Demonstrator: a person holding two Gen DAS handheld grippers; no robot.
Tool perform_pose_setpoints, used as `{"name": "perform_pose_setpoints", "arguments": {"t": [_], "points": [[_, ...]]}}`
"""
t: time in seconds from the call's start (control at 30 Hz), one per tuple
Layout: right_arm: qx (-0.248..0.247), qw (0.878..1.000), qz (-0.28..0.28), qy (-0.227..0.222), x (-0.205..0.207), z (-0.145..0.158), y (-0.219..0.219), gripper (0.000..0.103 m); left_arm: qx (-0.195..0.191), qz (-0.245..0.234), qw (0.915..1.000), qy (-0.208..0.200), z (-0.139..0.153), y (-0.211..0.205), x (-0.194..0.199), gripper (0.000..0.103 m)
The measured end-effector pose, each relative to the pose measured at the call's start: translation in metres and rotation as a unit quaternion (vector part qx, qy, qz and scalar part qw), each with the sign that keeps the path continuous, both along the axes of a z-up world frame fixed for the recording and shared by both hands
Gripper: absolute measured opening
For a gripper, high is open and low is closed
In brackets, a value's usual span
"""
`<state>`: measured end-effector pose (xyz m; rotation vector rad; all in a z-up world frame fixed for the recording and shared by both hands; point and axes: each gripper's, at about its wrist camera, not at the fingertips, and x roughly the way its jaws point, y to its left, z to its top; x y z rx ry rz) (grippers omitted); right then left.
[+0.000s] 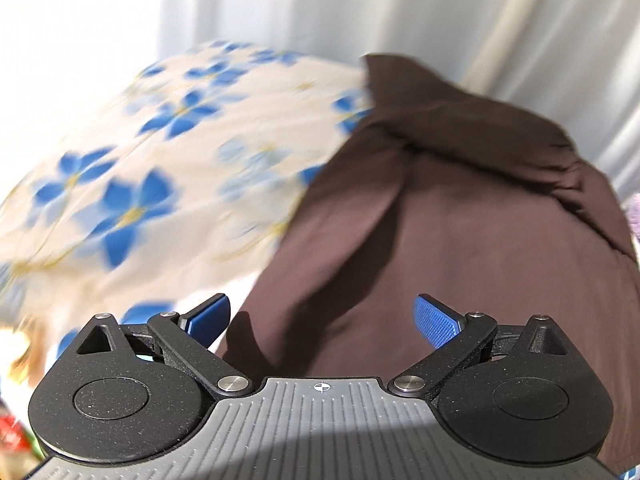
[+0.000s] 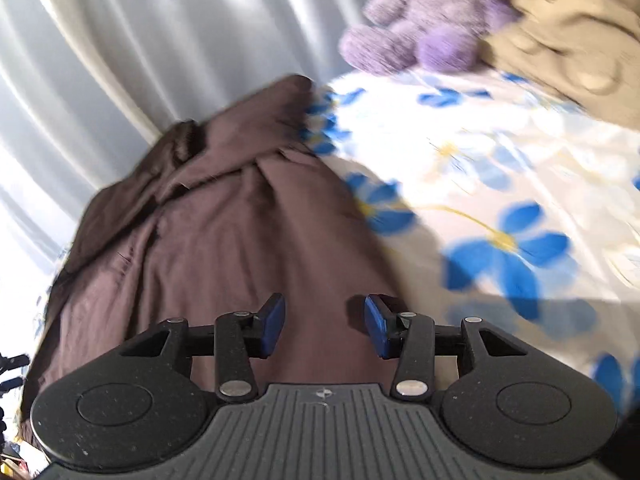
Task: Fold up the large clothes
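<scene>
A large brown garment lies spread on a bed with a white sheet printed with blue flowers; its far end is bunched in folds. It also shows in the right wrist view. My left gripper is open wide above the garment's near part, its blue pads holding nothing. My right gripper is open above the garment's near right edge, also empty. Both views are blurred.
A grey curtain hangs behind the bed, and shows in the right wrist view. A purple plush toy and a beige plush sit at the far right on the floral sheet.
</scene>
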<state>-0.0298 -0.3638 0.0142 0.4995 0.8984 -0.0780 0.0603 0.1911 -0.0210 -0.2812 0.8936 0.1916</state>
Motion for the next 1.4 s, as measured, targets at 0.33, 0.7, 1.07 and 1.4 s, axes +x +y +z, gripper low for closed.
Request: {"name": "perform_pose_setpoints", "arguments": {"t": [0.33,0.7,1.07,1.4], "points": [[-0.044,0.999,0.013,0.027,-0.014,0.006,-0.009,0.044,-0.055,0.015,0.9972,0.048,-0.019,0.027,-0.026,0.098],[0.036,0.996,0.056,0.052,-0.016,-0.014,-0.023,0.026,-0.066,-0.025,0.9943,0.081,-0.02,0.028,-0.036,0.068],[0.123,0.989,0.07,0.053,-0.012,-0.026,-0.041,0.028,-0.113,-0.046,0.9871,0.104,-0.02,0.046,-0.032,0.057],[0.138,0.984,0.091,0.061,-0.008,-0.031,-0.042,0.031,-0.126,-0.056,0.9825,0.125,-0.025,0.046,-0.028,0.06]]}}
